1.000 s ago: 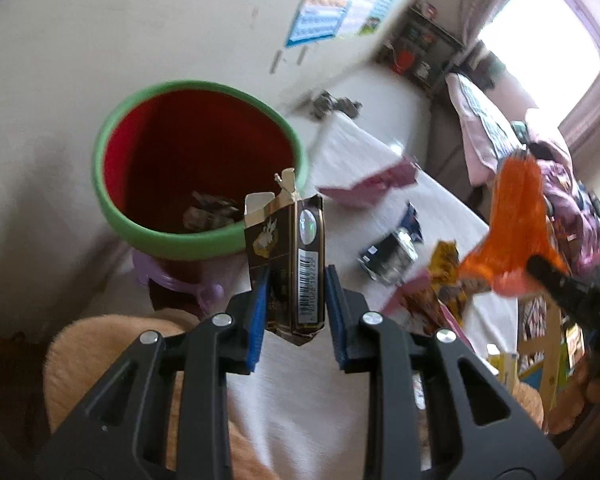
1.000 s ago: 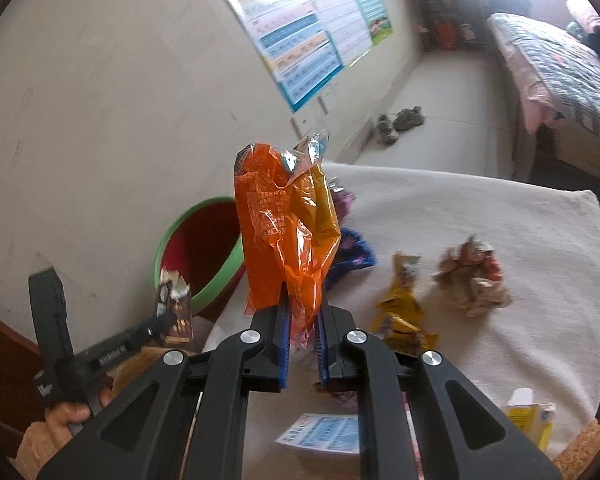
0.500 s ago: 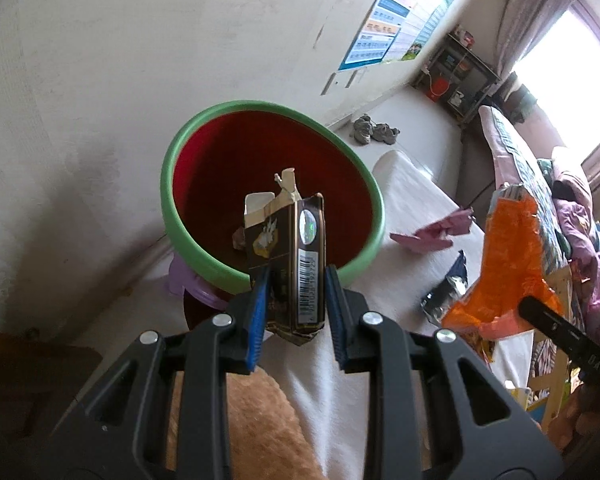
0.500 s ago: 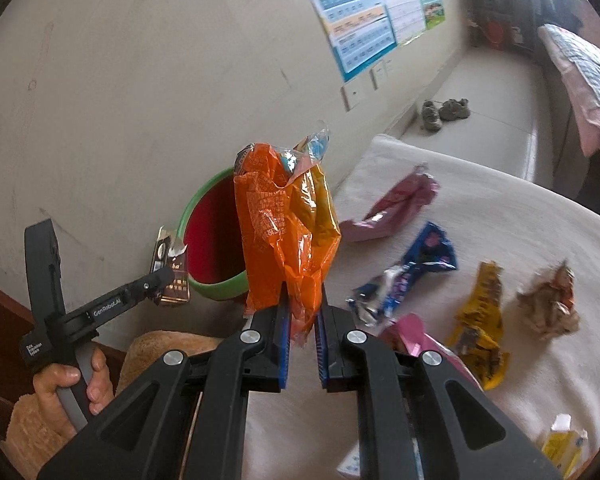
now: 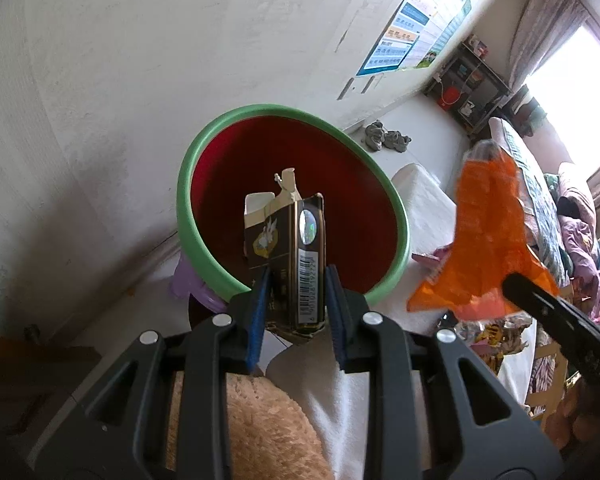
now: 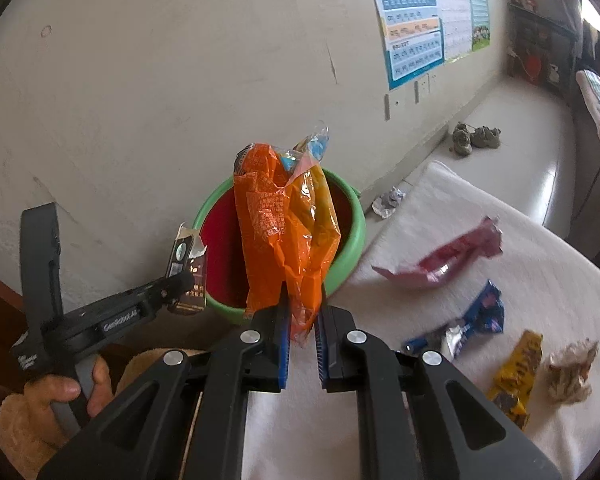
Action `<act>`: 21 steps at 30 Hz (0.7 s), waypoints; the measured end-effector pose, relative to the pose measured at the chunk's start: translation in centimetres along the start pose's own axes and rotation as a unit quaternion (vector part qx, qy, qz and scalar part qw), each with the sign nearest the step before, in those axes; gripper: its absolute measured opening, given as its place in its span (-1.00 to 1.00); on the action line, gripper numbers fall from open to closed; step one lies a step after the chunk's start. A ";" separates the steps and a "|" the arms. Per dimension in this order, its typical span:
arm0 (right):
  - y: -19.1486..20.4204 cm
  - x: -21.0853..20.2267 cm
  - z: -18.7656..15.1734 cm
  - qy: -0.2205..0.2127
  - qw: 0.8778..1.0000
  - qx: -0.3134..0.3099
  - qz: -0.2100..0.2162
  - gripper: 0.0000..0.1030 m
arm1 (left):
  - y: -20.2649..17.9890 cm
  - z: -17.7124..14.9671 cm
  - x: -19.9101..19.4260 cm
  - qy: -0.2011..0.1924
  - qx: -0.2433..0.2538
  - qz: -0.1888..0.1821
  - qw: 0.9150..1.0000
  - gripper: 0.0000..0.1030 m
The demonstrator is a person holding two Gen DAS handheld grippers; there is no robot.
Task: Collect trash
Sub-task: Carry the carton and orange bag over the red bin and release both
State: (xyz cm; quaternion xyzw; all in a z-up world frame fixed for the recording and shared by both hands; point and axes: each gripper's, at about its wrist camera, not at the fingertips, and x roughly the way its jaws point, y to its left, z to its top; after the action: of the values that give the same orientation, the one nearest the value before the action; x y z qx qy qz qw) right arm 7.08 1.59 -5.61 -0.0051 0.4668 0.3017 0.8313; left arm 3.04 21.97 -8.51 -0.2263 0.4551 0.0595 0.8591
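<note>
The left tool (image 5: 296, 304) pinches a torn dark carton (image 5: 288, 264) and the right tool (image 6: 302, 340) an orange wrapper (image 6: 288, 240), both poised at the green-rimmed bin (image 5: 396, 216); each likely needs releasing over its mouth.

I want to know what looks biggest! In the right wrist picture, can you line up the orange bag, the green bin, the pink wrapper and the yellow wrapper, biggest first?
1. Orange bag, but it is nearest the camera, so that may fool us.
2. Green bin, partly hidden behind the bag.
3. Pink wrapper.
4. Yellow wrapper, close to the pink one.
</note>
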 end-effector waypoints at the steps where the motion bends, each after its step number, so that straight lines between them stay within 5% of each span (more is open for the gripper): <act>1: 0.2 0.4 0.3 0.001 1.000 -0.003 -0.001 -0.80 | 0.0 0.0 0.1 0.000 -0.001 0.000 1.000 -0.49; 15: 1.3 5.0 3.3 0.015 0.999 -0.025 -0.016 -0.80 | 1.3 -0.5 1.0 0.013 -0.026 0.004 1.000 -0.49; 18: 1.6 5.6 3.3 0.016 0.999 -0.029 -0.015 -0.71 | 1.8 -1.0 1.3 0.020 -0.030 0.006 0.999 -0.49; 21: 1.4 5.6 3.1 0.014 1.000 -0.024 -0.015 -0.22 | 1.9 -1.1 1.3 0.021 -0.031 0.006 0.999 -0.49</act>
State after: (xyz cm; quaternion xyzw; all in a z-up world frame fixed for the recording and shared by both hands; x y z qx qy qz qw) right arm 10.90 6.46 -7.83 -0.0363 0.4711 0.2999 0.8287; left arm 2.41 23.04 -10.70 -0.2511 0.4724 0.0737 0.8416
